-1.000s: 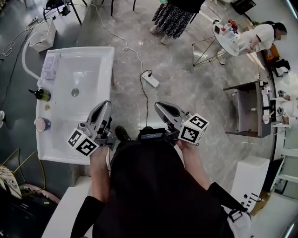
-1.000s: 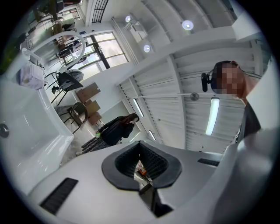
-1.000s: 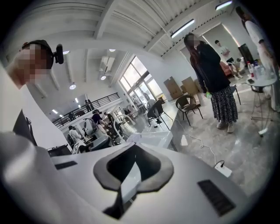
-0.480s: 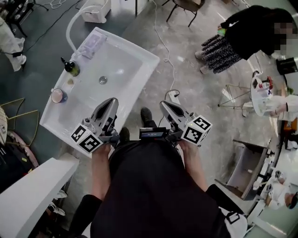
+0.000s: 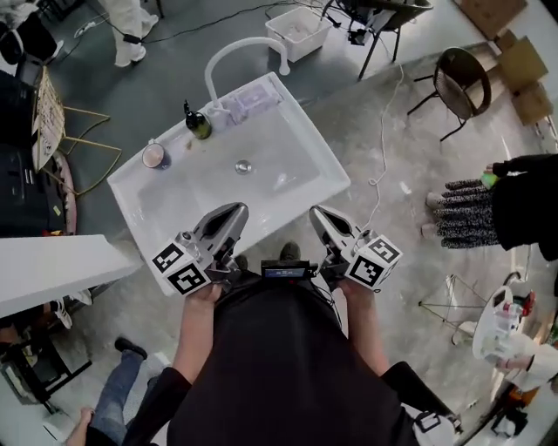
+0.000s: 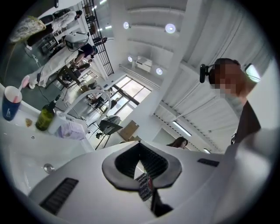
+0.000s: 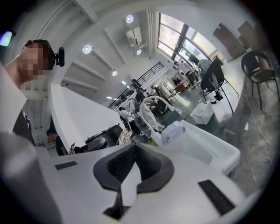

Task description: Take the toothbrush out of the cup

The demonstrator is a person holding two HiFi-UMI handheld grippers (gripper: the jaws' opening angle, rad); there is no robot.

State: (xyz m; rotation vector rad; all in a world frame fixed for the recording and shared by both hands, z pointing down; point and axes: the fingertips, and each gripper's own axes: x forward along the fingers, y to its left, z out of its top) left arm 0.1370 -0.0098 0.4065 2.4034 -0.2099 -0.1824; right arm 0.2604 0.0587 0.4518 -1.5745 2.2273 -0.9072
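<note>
1. The toothbrush (image 6: 24,82) stands in the cup (image 6: 10,103). In the left gripper view its pink head rises above the rim and leans to the right. In the head view it is too small to make out.
2. The cup, blue on the outside, sits on the flat ledge at the far left corner of the white sink (image 5: 288,144).
3. A dark green bottle (image 5: 198,126) stands on the same ledge near the cup, between it and the foot of the arched white faucet (image 5: 235,48). A pale folded packet (image 5: 253,96) lies just past the faucet.
4. The basin has a round metal drain (image 5: 243,166) in its floor.
5. The left gripper (image 5: 234,213) has its jaws pressed together with nothing between them. In the head view its tip shows over the sink's near edge, well apart from the cup.
6. The right gripper (image 5: 319,215) also has its jaws together and holds nothing. Its tip lies just beside the sink's near right edge.
7. Each gripper is held in one of the person's hands, close in front of the body, with the marker cubes toward the person.
8. Around the sink is grey floor, with a white bin (image 5: 301,26) beyond the faucet and a dark chair (image 5: 462,74) to the right.
</note>
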